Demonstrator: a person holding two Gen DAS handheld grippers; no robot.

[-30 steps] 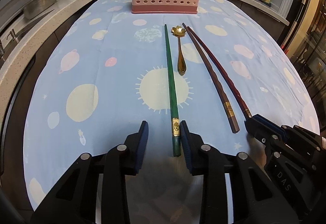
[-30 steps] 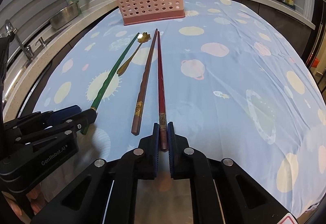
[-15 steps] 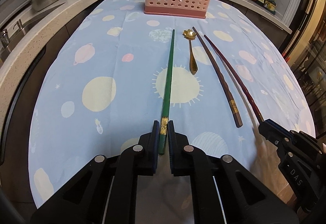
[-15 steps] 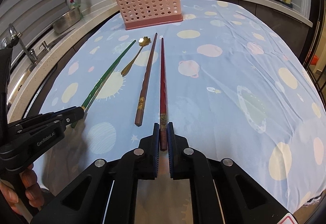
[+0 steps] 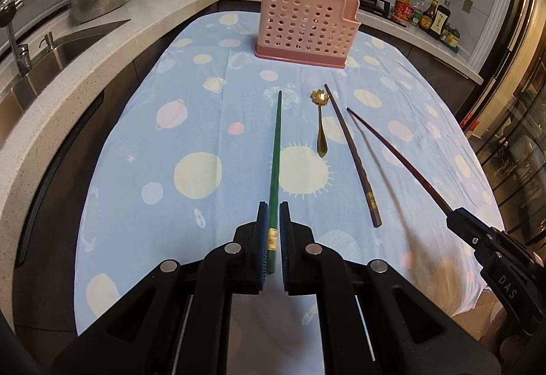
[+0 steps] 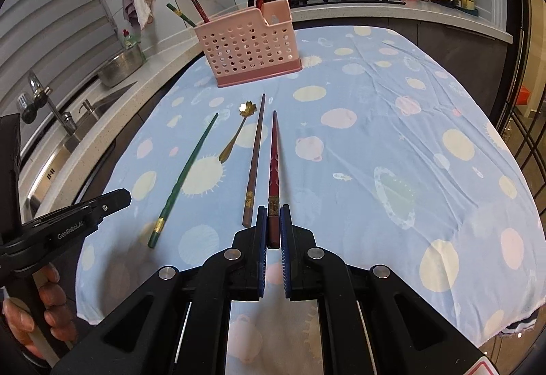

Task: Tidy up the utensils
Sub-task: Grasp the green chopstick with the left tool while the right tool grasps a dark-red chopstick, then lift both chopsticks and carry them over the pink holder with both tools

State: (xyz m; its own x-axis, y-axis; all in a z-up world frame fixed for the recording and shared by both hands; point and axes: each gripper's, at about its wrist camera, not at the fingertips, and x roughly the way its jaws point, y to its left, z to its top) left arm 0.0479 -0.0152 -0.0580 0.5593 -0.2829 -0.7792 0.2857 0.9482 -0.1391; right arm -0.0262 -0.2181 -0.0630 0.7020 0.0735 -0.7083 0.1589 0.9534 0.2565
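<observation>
Both chopsticks are lifting off the tablecloth (image 5: 211, 108): left gripper (image 5: 272, 224) clenching the green chopstick (image 5: 275, 149), right gripper (image 6: 273, 228) the red chopstick (image 6: 273, 163), heading for the pink basket (image 5: 303, 30).

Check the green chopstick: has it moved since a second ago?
Yes. The green chopstick, shut in the left gripper, has lifted off the tablecloth.

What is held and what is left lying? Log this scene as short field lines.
left gripper: shut on green chopstick
right gripper: shut on red chopstick
on tablecloth: brown chopstick, gold spoon
pink utensil holder: far end, chopsticks already standing in it
left to do: both held chopsticks not yet in holder
</observation>
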